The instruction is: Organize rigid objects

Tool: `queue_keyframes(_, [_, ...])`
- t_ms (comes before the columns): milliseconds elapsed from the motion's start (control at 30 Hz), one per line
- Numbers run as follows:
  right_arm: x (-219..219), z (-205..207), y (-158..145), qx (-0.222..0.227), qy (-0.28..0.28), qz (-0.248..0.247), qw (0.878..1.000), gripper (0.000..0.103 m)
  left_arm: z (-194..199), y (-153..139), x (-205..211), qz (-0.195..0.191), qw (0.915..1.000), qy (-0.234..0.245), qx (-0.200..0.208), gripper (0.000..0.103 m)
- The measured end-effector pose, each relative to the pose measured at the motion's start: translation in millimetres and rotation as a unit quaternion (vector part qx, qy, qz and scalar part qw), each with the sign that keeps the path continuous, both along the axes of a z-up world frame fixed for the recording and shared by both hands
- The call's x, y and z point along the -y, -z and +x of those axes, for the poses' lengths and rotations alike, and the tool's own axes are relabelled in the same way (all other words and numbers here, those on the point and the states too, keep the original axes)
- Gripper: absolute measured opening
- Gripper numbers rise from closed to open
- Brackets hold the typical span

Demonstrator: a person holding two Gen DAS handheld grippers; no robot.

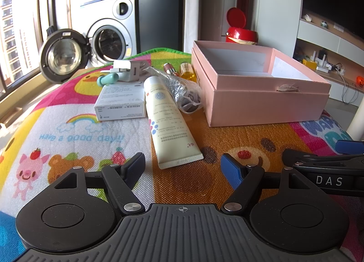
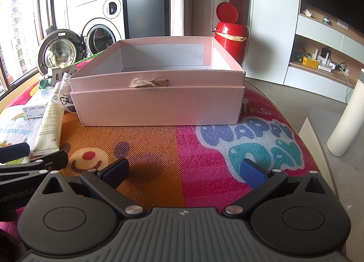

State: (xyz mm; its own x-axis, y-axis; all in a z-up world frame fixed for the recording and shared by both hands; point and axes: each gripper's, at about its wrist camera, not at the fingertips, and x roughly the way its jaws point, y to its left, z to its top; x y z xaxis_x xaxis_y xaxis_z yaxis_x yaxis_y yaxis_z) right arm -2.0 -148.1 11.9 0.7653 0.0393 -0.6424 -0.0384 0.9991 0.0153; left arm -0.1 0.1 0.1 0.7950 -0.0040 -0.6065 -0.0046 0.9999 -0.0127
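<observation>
An open pink box (image 1: 268,100) (image 2: 159,105) stands on the colourful play mat, and its inside looks empty. Left of the box lies a cream tube (image 1: 169,123) (image 2: 49,125), a white carton (image 1: 120,103), a crinkled plastic bag (image 1: 182,89), a white charger (image 1: 129,68), a teal item (image 1: 107,80) and two small bottles (image 1: 182,70). My left gripper (image 1: 184,167) is open just short of the tube's crimped end, holding nothing. My right gripper (image 2: 185,170) is open above the mat in front of the box, with nothing between its fingers.
A red bin (image 2: 231,37) with its lid up stands behind the box. A washing machine (image 1: 109,34) with an open door is at the back left. A white column (image 2: 348,121) stands off the mat's right edge. Shelves (image 2: 318,57) line the right wall.
</observation>
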Motion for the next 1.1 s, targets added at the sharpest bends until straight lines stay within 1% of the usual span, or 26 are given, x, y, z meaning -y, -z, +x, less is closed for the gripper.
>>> queue_keyframes(300, [0.0,-0.2,0.0,0.000,0.000,0.000,1.000,0.103,1.0,-2.1,-0.4,0.003,1.0000,0.000,0.000,0.079])
queue_keyframes(1100, [1.4,-0.4,-0.1,0.000,0.000,0.004,1.000,0.103,-1.2,-1.3,-3.3,-0.005,1.0000,-0.001,0.001,0.077])
